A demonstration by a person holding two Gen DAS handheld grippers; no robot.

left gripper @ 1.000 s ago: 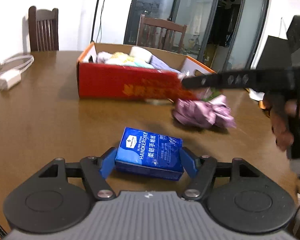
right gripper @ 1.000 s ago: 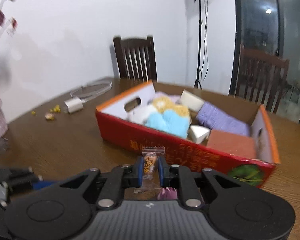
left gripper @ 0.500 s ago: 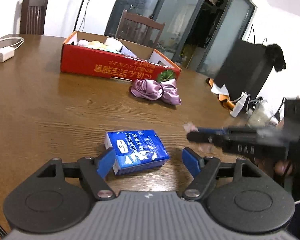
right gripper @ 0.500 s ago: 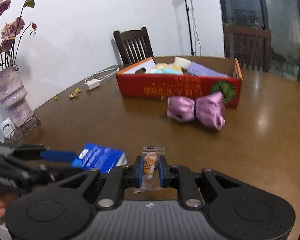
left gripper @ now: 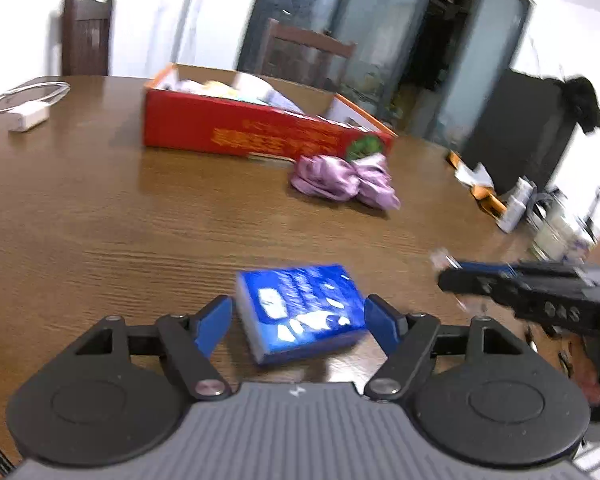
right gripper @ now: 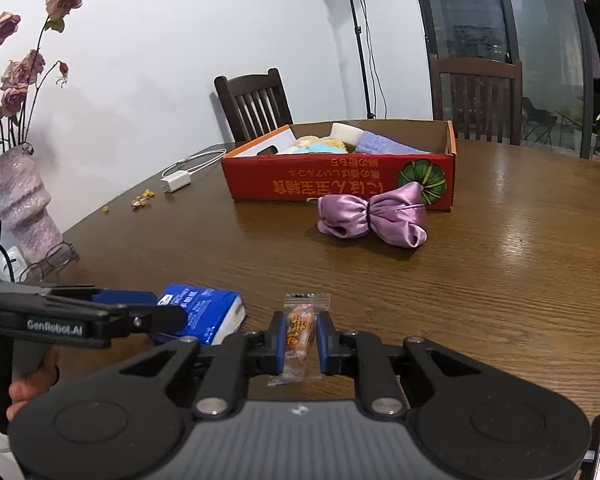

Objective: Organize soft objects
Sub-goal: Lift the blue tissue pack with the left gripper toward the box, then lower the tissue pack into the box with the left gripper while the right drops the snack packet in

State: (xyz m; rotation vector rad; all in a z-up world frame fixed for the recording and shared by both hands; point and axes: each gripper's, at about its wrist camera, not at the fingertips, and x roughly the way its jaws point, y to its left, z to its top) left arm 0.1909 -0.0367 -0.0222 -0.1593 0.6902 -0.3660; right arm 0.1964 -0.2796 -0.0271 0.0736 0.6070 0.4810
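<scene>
Box (right gripper: 340,184) 1 | bow (right gripper: 370,220) 1 | left gripper (left gripper: 298,320) apart around tissue pack (left gripper: 300,312) | right gripper (right gripper: 302,338) clamped on candy (right gripper: 300,332)

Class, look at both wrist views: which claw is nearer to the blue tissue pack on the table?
Left. The left claw straddles the blue tissue pack, its open fingers on either side. The right claw sits off to the pack's right, shut on a snack packet.

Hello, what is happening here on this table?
A person holds a gripper in each hand. The right gripper is shut on a small snack packet. The left gripper is open, its fingers either side of a blue tissue pack lying on the wooden table. Further back, a purple satin pouch lies in front of a red box already holding soft items.
</scene>
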